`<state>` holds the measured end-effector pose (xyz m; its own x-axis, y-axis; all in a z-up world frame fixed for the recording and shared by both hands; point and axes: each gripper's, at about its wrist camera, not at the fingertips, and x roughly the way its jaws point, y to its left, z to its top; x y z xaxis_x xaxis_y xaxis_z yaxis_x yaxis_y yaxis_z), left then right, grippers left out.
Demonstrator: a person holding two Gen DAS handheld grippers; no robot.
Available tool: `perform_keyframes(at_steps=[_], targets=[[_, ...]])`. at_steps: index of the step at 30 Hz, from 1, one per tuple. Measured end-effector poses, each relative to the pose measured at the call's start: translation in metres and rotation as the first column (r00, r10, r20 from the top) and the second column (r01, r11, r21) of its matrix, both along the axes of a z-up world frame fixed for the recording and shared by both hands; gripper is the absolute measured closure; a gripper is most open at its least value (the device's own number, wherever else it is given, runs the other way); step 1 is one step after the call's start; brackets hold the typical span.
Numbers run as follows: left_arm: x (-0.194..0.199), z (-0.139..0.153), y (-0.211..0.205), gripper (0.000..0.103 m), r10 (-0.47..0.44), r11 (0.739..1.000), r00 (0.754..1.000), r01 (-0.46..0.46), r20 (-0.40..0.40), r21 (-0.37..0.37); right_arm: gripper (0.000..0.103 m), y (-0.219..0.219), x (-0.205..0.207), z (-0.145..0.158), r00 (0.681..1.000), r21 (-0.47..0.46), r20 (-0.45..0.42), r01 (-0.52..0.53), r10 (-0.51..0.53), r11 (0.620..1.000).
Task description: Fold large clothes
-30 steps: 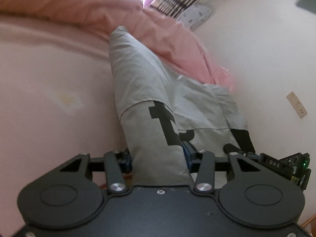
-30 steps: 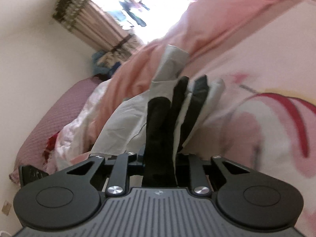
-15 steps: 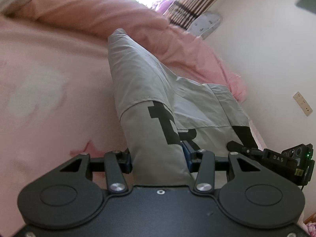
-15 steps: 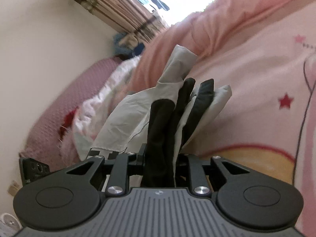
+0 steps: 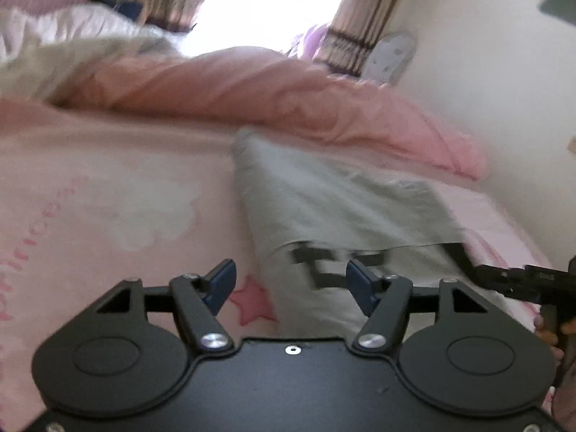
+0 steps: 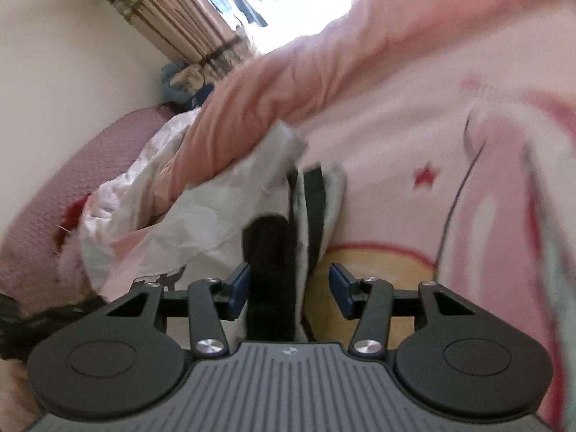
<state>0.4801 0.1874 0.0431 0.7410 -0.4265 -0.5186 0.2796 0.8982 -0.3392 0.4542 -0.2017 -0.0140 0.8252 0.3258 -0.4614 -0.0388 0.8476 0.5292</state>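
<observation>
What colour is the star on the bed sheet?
Pink, on the bed sheet; the star shows best in the left wrist view.

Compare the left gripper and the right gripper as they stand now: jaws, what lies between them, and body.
The left gripper has a smooth black body; the right gripper has a ribbed grey one. The left gripper's jaws gape over the grey garment and bare pink bedsheet; the right gripper's jaws frame the garment's black band, with its left pad close beside it. Both are open, with blue pads, and neither clamps cloth.
</observation>
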Motion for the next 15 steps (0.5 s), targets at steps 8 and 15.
perform_keyframes(at_steps=[8, 15], targets=[[-0.083, -0.012, -0.044, 0.035, -0.034, 0.999, 0.999, 0.034, 0.005, -0.032, 0.068, 0.09, -0.066, 0.037, 0.994, -0.327, 0.089, -0.029, 0.061, 0.945], [-0.103, -0.069, -0.065, 0.035, 0.02, 0.999, 0.998, -0.018, -0.052, 0.03, 0.084, 0.102, -0.07, -0.011, 0.999, -0.362, -0.035, -0.011, -0.002, 0.932]])
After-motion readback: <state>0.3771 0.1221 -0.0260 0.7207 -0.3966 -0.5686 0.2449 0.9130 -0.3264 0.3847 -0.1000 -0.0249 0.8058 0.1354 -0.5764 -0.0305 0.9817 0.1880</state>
